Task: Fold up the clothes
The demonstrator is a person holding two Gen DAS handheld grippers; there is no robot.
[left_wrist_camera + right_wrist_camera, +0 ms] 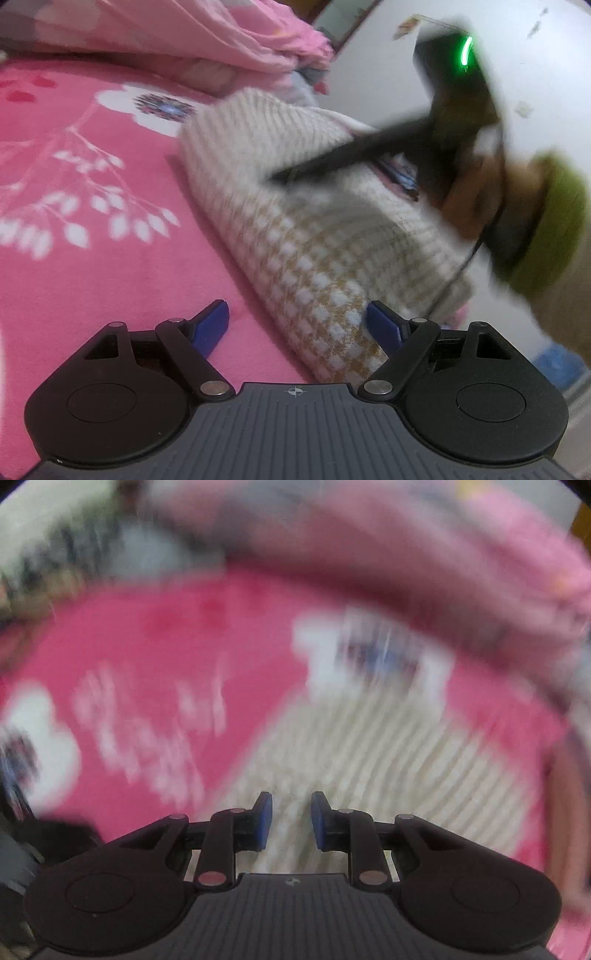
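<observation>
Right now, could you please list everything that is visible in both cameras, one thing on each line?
knit sweater: one, cream white with a yellow checked part, lying partly folded on the bed cover
bed cover: one, bright pink with white flowers and leaves, under the sweater
bedding pile: one, pale pink, behind the sweater
left hand-held gripper: one, black with blue pads, wide open at the sweater's near end
right hand-held gripper: one, black with blue pads, slightly apart above the sweater
sleeve: one, olive green, at the right

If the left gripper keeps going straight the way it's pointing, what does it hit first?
Most likely the cream knitted sweater: its near edge already lies between the open left gripper fingers, on the pink bedspread.
</observation>
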